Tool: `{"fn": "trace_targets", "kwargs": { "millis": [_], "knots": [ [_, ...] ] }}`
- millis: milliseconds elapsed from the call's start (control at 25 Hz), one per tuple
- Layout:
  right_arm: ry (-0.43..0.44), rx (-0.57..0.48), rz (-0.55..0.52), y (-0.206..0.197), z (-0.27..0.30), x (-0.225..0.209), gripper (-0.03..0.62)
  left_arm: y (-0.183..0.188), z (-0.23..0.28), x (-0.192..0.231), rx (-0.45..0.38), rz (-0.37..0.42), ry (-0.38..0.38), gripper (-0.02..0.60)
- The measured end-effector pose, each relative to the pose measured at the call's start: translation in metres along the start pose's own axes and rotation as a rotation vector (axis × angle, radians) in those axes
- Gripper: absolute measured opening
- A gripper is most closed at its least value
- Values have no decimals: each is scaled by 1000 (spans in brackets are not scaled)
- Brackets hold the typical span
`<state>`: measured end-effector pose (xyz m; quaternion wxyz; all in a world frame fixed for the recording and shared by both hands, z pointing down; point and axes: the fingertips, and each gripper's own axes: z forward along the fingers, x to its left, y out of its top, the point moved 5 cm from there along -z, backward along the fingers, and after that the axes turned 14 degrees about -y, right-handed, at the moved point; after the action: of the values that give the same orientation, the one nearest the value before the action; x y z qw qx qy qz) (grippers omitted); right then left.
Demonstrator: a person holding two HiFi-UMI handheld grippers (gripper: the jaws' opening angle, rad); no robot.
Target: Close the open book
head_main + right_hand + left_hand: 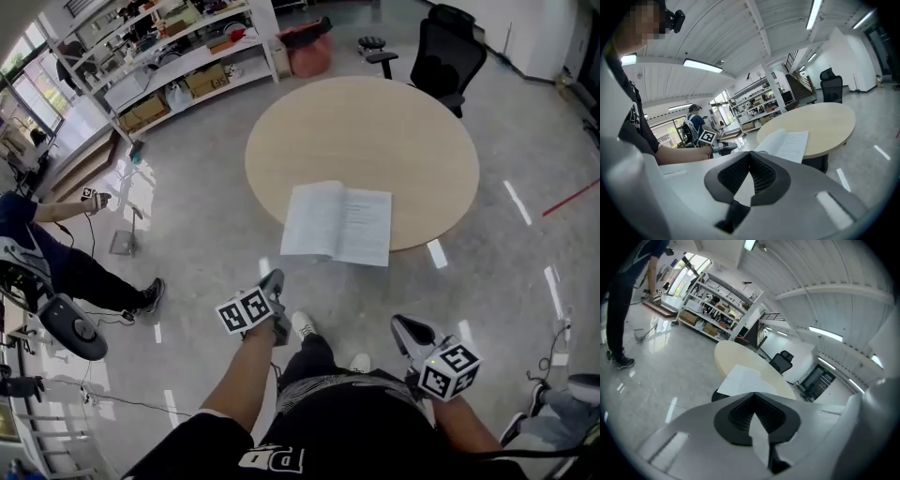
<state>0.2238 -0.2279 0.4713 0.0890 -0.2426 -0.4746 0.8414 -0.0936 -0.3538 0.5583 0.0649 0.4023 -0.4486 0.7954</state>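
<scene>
An open book (337, 222) lies flat with white printed pages up, at the near edge of a round wooden table (375, 131). My left gripper (273, 279) is shut and empty, held low near my body, short of the table and left of the book. On the other side my right gripper (401, 324) is also shut and empty, below and right of the book. The left gripper view looks past its shut gripper (754, 397) to the book (743, 379) ahead. The right gripper view shows its shut gripper (750, 154), the book (785, 143) and the left gripper (723, 146).
A black office chair (448, 52) stands behind the table. Shelves (178, 56) with boxes line the back left, and a pink bin (307, 52) stands beside them. Another person (56, 262) stands at the far left. Grey floor surrounds the table.
</scene>
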Motion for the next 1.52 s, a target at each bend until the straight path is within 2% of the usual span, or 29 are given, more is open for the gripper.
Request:
{"fn": "trace_targets", "kwargs": {
  "millis": [120, 280, 400, 560, 640, 720, 880, 1080, 1280, 1520],
  "knots": [
    [50, 0, -20, -1, 5, 16, 4, -3, -16, -37, 48, 101, -71, 8],
    [86, -19, -55, 0, 8, 46, 5, -8, -43, -73, 140, 275, -147, 8],
    [79, -17, -61, -2, 8, 60, 5, -14, -60, -93, 205, 391, -197, 8],
    [59, -31, -40, 1, 16, 87, 4, -16, -81, -115, 306, 605, -268, 8],
    [56, -51, -70, 2, 24, 108, 4, -11, -97, -117, 317, 658, -303, 8],
    [44, -66, -86, 3, 35, 124, 3, -1, -109, -110, 313, 644, -321, 8],
    [-12, -79, -73, -6, 36, 147, 4, 7, -130, -93, 295, 563, -346, 8],
    [-122, -100, -56, -15, 30, 166, 5, 17, -135, -86, 295, 563, -427, 8],
    [-188, -95, -59, -22, 17, 159, 5, 7, -115, -93, 340, 596, -489, 8],
    [-184, -73, -54, -18, 16, 139, 5, 0, -103, -103, 342, 572, -507, 8]
  ]
}}
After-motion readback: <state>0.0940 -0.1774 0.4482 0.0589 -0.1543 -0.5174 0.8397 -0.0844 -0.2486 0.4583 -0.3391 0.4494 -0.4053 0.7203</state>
